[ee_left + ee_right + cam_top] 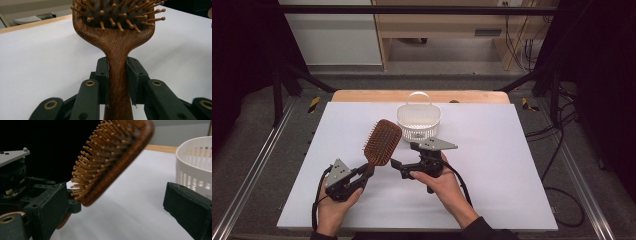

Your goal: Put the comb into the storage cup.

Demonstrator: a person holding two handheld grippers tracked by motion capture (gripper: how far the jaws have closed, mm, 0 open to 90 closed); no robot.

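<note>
Left gripper (368, 172) clamped on hairbrush (382, 142) handle; both pads flush against wood, brush head raised off table (492, 165), bristles toward my right side. Right gripper (398, 169) jaws wide, nothing between, just beside brush head. Basket (418, 121) beyond brush, near. Step, my judgement: brush carried, handover or basket drop pending. Next move needs right jaws squared on brush, or head lined over basket rim.

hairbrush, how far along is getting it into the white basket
Done: the hairbrush is off the table, left tongs clamped on its handle. In hand: the open right tongs sit beside it, nothing gripped. Left: the brush isn't yet in the white basket.
</note>
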